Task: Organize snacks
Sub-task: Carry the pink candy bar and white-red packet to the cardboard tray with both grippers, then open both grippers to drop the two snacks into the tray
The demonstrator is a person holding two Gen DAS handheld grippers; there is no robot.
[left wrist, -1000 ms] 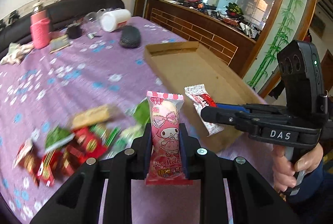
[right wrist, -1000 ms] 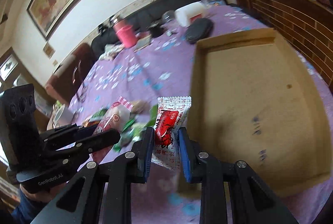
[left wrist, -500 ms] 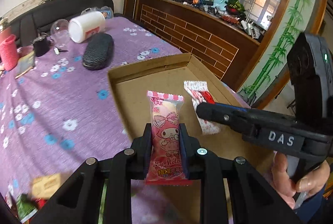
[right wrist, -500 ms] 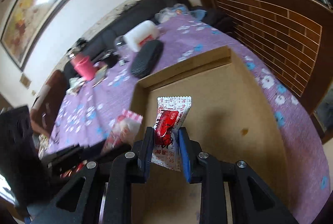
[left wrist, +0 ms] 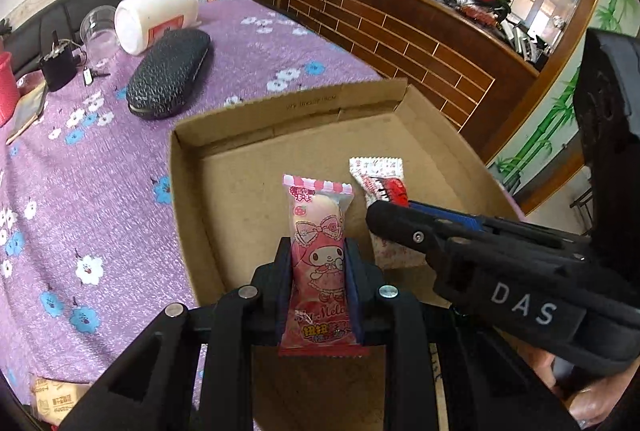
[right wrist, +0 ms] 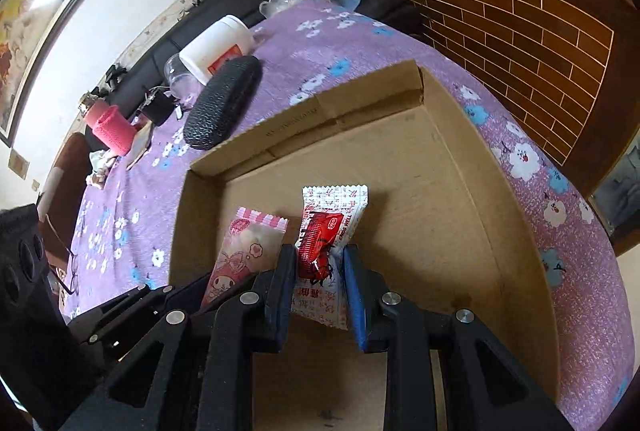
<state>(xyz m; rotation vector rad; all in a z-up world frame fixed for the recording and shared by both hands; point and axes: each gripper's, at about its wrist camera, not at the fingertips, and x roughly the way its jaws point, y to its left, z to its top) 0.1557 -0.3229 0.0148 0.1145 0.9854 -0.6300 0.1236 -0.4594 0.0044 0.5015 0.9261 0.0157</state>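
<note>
Over the cardboard tray [left wrist: 188, 167], left gripper [left wrist: 319, 271] clamps the pink candy pack [left wrist: 318, 231]; beside it, right gripper [right wrist: 318, 275] pinches the red-and-white sachet [right wrist: 326, 227].

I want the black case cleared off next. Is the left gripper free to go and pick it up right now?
Probably not. The left gripper is shut on the pink snack above the cardboard tray, so it must drop that first. The black case itself lies unobstructed beyond the tray.

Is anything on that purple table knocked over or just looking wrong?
Yes: the white jar lies on its side at the table's far end, right beside the black case. The cardboard tray looks bare inside, since both snacks are held above it in the tongs.
</note>
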